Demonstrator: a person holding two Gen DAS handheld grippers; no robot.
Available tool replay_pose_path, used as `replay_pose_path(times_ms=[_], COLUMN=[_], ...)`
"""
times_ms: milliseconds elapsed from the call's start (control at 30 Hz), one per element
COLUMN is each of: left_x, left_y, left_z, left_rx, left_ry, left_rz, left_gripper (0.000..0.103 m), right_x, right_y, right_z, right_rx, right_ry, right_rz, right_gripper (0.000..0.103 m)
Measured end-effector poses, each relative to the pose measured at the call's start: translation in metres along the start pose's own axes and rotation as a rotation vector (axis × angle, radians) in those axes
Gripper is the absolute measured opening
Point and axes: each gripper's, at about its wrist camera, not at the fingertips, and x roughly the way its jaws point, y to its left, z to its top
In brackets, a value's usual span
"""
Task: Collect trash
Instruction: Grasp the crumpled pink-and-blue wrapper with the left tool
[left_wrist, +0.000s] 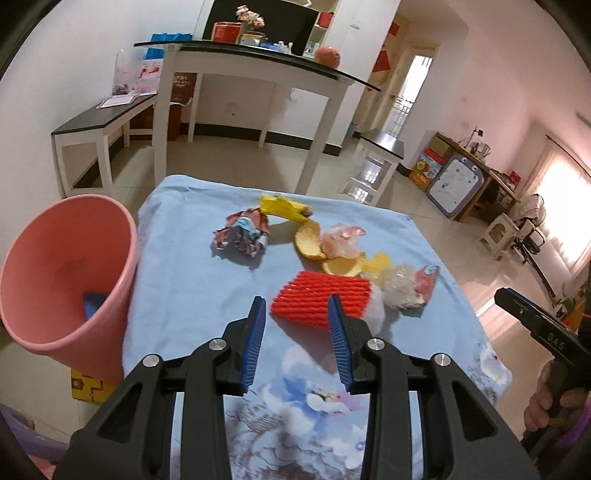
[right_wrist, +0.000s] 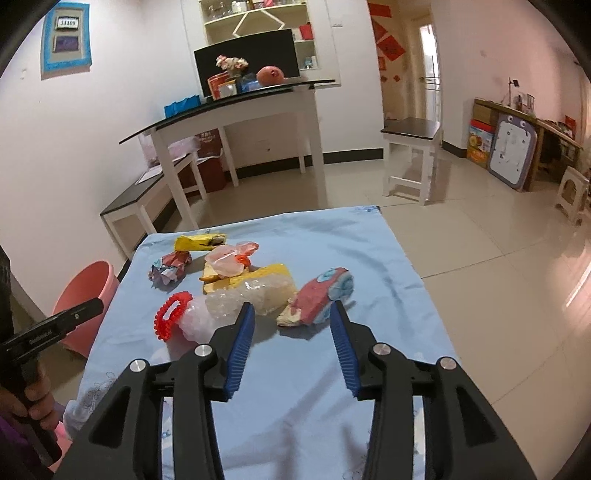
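Trash lies on a table with a light blue cloth (left_wrist: 177, 280). A red foam net (left_wrist: 321, 301) lies just beyond my open, empty left gripper (left_wrist: 297, 306); it shows as a red ring in the right wrist view (right_wrist: 170, 319). A crumpled wrapper (left_wrist: 242, 236), a yellow wrapper (left_wrist: 282, 208), fruit peels (left_wrist: 310, 240) and clear plastic (left_wrist: 400, 286) lie farther on. A pink and blue wrapper (right_wrist: 323, 295) lies just ahead of my open, empty right gripper (right_wrist: 291, 314). A pink bin (left_wrist: 66, 273) stands left of the table.
A yellow box (left_wrist: 88, 387) sits under the bin on the floor. A white desk with a black top (left_wrist: 258, 66) and a low bench (left_wrist: 99, 125) stand beyond the table. A stool (right_wrist: 413, 155) stands at the right.
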Motion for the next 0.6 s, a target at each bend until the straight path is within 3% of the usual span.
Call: replay_pose_path(times_ms=[300,600], left_x=[0.002,0.013], left_y=[-0.015,-0.004], left_z=[-0.013,-0.006], left_rx=[0.022,0.001], left_ry=[0.037,0.054], left_rz=[-0.017,0.008], left_gripper=[0.035,0.035], right_x=[-0.005,0.011], right_y=[-0.006,-0.003], right_z=[-0.008,-0.003], right_rx=[0.010,0.001], right_ry=[0.008,0.032], right_rz=[0.006,0.026], right_gripper=[0.044,0.044])
